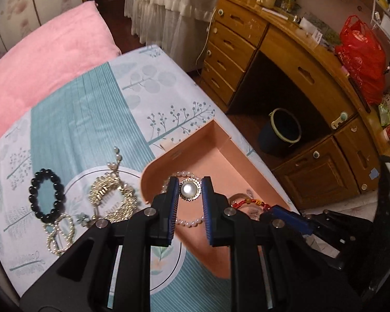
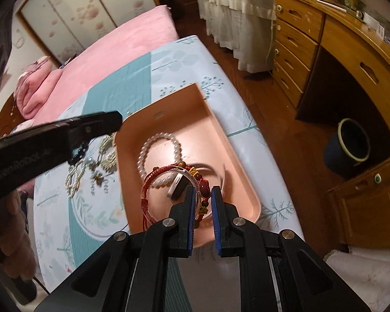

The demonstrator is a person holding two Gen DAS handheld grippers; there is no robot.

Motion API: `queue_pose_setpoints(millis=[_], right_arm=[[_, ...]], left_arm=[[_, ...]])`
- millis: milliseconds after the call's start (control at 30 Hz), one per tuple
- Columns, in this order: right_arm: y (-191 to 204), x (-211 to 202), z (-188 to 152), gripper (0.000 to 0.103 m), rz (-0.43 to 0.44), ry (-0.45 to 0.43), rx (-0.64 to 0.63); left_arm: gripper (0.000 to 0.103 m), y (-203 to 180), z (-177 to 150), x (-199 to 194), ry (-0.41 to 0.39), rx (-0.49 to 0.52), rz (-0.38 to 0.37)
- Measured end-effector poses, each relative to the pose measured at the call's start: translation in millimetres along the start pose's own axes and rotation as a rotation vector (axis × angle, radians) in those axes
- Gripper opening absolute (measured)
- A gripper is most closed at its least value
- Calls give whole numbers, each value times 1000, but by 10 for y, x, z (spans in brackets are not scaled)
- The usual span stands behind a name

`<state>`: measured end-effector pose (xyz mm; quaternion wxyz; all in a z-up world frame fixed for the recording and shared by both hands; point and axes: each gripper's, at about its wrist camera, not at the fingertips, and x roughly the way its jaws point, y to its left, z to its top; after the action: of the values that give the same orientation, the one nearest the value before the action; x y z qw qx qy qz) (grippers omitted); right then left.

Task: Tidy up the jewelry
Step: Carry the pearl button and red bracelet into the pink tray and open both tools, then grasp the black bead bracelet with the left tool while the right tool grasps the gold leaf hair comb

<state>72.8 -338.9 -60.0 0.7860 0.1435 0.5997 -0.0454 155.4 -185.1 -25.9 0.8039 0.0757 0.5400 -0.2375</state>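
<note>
A peach open box (image 1: pixel 222 140) lies on the patterned bedspread, also in the right wrist view (image 2: pixel 169 109). My left gripper (image 1: pixel 190 192) is shut on a round pearl brooch (image 1: pixel 189 189) with a gold rim, held over the box above a white pearl bracelet (image 1: pixel 192 222). My right gripper (image 2: pixel 203 195) is shut on a red cord bracelet (image 2: pixel 204 186) with red beads and a clear bangle (image 2: pixel 153 182), held over the box. The pearl bracelet (image 2: pixel 143 156) lies in the box. A black bead bracelet (image 1: pixel 45 195), a gold hair comb (image 1: pixel 109 195) and a pearl strand (image 1: pixel 61 232) lie left of the box.
A pink blanket (image 1: pixel 46 72) covers the bed behind. A wooden desk (image 1: pixel 286 59) with drawers stands to the right, a dark bin (image 1: pixel 280 132) under it, a red bag (image 1: pixel 361 57) on top. The bed edge runs just right of the box.
</note>
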Motion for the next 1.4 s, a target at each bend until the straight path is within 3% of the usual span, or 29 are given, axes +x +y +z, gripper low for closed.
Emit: queue_pose_setpoints(millis=[267, 633, 700, 767, 833, 900, 933, 1400], right_arm=[[-96, 176, 157, 12, -3, -8, 43], [119, 384, 455, 12, -11, -25, -25], [154, 412, 500, 12, -14, -28, -37], [184, 430, 536, 12, -4, -20, -42], [199, 444, 565, 19, 8, -9, -43], [214, 407, 559, 37, 23, -37, -49], [215, 380, 546, 40, 19, -53, -53], [433, 73, 350, 40, 18, -50, -84]], left_arm=[[15, 13, 12, 312, 52, -4, 26], [17, 37, -8, 264, 38, 24, 29], [22, 78, -4, 216, 32, 12, 35], [35, 127, 4, 163, 23, -6, 41], [47, 188, 4, 95, 13, -32, 28], [48, 237, -15, 10, -11, -49, 22], [48, 251, -20, -16, -16, -50, 28], [48, 715, -379, -440, -39, -113, 61]])
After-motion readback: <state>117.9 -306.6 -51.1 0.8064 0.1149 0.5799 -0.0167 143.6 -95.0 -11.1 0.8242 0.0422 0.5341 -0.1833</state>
